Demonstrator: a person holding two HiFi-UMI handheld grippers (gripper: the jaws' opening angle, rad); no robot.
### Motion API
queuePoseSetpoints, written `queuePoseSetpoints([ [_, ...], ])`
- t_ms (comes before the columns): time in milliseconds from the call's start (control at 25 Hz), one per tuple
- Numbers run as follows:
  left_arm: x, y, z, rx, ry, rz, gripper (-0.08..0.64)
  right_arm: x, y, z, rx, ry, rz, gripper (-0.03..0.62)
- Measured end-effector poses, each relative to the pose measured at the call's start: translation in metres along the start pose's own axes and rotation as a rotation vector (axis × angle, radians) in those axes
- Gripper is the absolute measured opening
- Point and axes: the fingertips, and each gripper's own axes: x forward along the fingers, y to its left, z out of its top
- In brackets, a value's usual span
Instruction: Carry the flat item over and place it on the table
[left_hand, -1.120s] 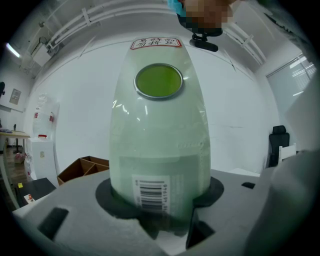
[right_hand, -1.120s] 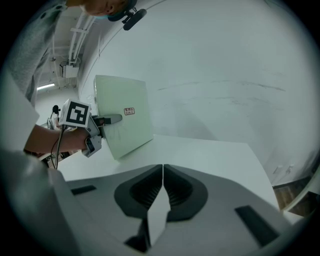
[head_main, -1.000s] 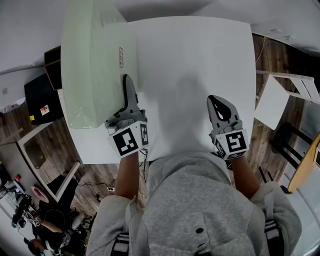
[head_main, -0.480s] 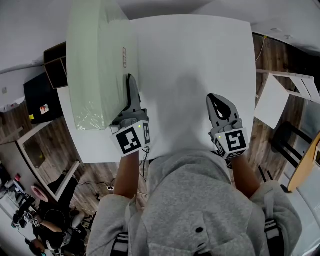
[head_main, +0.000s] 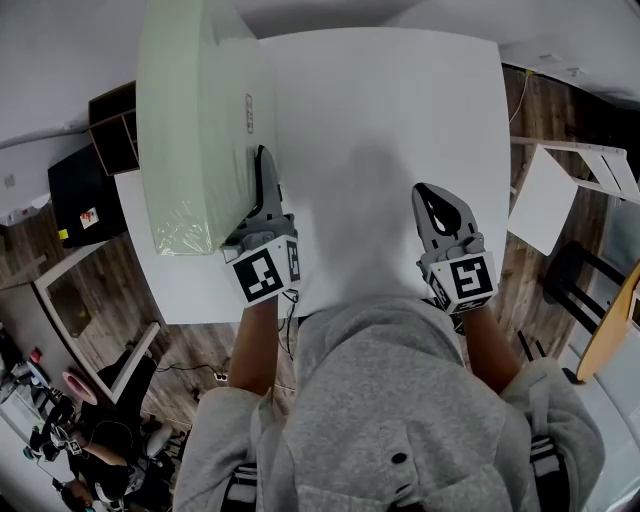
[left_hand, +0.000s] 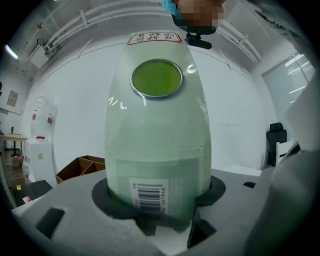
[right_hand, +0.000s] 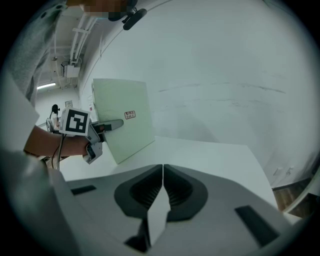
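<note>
The flat item (head_main: 200, 120) is a thick pale green slab in clear wrap with a barcode label. It stands on its long edge on the left part of the white table (head_main: 400, 100). My left gripper (head_main: 255, 165) straddles its near edge; one finger lies along its right face and the other is hidden behind it. In the left gripper view the flat item (left_hand: 157, 125) fills the gap, and the pads still touch both its sides while the jaws have just been opening. My right gripper (head_main: 437, 200) hovers over the table's right part, shut, with nothing in it (right_hand: 162, 170).
A brown compartment box (head_main: 110, 130) and a black case (head_main: 85, 200) sit off the table's left edge. A white panel (head_main: 545, 205) leans over the wooden floor on the right. An office chair (left_hand: 275, 140) stands far right. A person (head_main: 90, 470) is at the lower left.
The flat item and my left gripper have shifted slightly to the right, and the slab stands a little more upright. The right gripper has not moved.
</note>
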Motion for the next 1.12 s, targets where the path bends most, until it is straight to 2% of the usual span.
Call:
queuePoseSetpoints([
  [320, 0.001, -0.002, 0.000, 0.012, -0.007, -0.018, 0.290, -0.001, 0.003, 0.002, -0.008, -0.007, 0.005, 0.029],
  [600, -0.003, -0.004, -0.011, 0.015, 0.057, -0.039, 0.299, -0.008, 0.005, 0.006, -0.014, -0.026, 0.006, 0.028],
  [1120, -0.029, -0.005, -0.017, -0.008, 0.093, -0.038, 0.310, -0.032, 0.009, 0.016, -0.049, -0.082, 0.001, 0.028],
])
